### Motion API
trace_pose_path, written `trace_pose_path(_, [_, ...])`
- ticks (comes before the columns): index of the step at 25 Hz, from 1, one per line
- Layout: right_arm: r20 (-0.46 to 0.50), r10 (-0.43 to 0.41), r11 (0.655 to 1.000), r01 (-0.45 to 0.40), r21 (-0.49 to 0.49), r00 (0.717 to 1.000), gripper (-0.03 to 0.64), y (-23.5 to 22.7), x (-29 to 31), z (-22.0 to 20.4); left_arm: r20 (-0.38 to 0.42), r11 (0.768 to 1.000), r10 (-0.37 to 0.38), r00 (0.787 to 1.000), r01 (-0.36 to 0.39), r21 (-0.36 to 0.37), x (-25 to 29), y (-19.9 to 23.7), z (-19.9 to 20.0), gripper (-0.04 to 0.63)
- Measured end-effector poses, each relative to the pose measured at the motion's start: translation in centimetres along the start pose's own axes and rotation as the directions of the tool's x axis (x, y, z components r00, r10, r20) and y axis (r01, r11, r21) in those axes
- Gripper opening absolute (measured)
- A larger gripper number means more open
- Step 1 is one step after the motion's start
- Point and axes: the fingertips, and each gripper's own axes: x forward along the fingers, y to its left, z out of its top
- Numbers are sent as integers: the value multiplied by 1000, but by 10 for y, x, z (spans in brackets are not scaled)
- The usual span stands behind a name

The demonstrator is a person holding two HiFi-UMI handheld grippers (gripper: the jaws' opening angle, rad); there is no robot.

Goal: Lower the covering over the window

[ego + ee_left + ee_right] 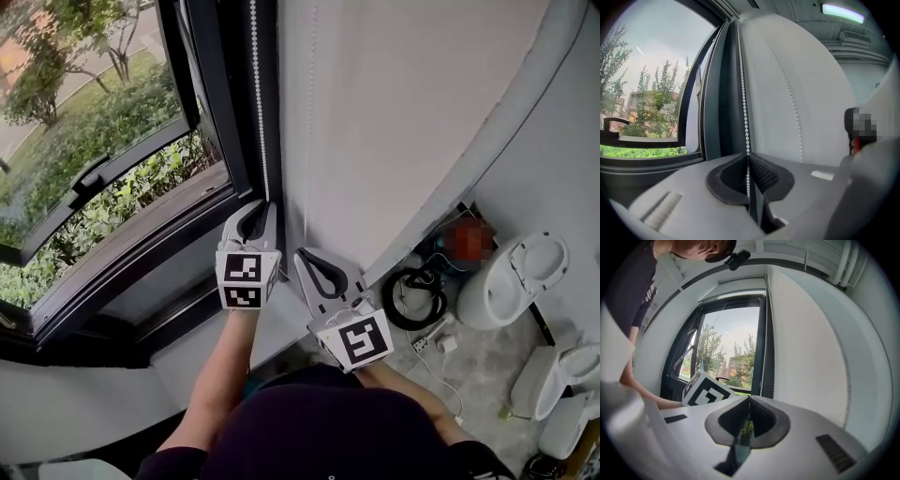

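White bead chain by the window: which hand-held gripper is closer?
Left. The left hand-held gripper is shut on the white bead chain; the right hand-held gripper sits apart, empty.

No legible words, brands or numbers; only square markers (242, 272) on left gripper (266, 206) and right gripper (303, 256).

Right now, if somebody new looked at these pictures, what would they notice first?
The big dark-framed window, with green trees outside, fills the left of the head view. Beside its frame hangs a long white bead chain, and the grey left gripper is shut on it. The grey right gripper sits just to its right, shut on nothing.
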Motion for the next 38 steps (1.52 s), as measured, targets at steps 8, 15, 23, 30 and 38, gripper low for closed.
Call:
trace_pose_path(8, [20,60,998,-61,17,998,14,1,-21,5,-3,998,-51,999,50,-28,-49,-37,0,26])
trace_pose_path(15, [58,116,992,-118,38,992,14,3,-37,11,-10,999,-41,999,40,-27,-96,-67,0,26])
trace_pose_path(23, [75,220,974,-223,44,973,14,7,-51,15,17,998,-17,1000,18,-54,-132,-95,4,26])
trace_pose_path(30, [72,423,902,-428,59,903,14,31,-61,25,62,988,-90,994,97,-119,-154,-118,7,26])
trace_pose_path(38, [161,562,792,-584,176,811,19,48,-70,50,94,974,-172,981,184,-132,-168,-132,12,26])
